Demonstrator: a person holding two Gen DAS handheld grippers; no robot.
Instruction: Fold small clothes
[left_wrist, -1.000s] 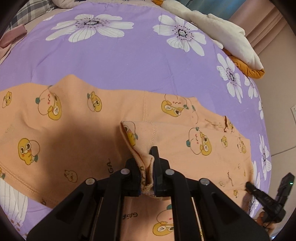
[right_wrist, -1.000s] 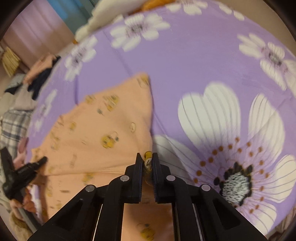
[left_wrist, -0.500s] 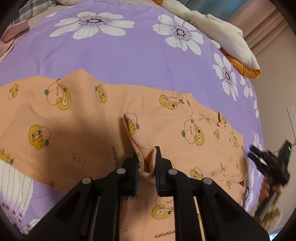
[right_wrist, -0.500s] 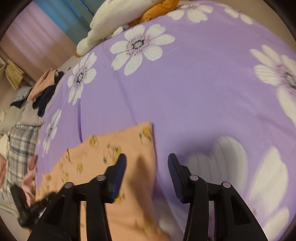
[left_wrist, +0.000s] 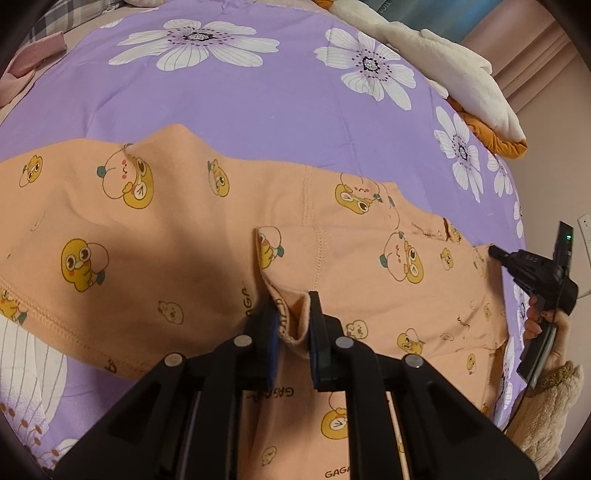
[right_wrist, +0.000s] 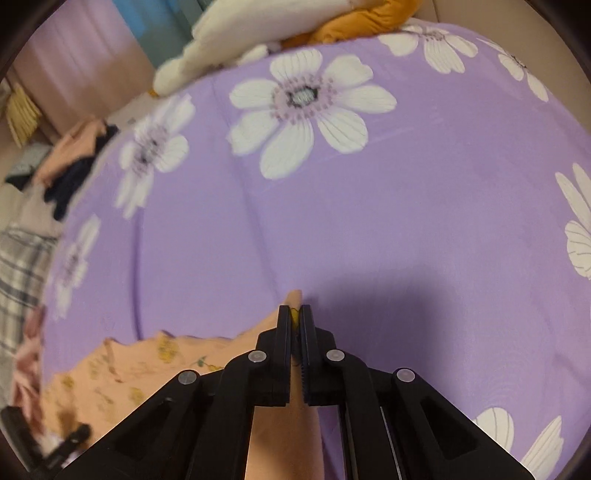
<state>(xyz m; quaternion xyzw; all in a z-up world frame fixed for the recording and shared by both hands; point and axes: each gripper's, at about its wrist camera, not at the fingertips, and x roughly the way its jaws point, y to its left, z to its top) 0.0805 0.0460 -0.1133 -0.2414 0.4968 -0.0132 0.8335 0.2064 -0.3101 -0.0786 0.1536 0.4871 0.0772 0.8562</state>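
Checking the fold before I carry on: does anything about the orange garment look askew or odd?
Nothing damaged. The orange garment lies rumpled on the purple sheet, with a raised ridge near its far edge. The left gripper pinches a bunched hem; the right gripper has just closed on a corner.

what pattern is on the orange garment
Yellow cartoon ducks on the peach-orange garment, clearest in the left wrist view.
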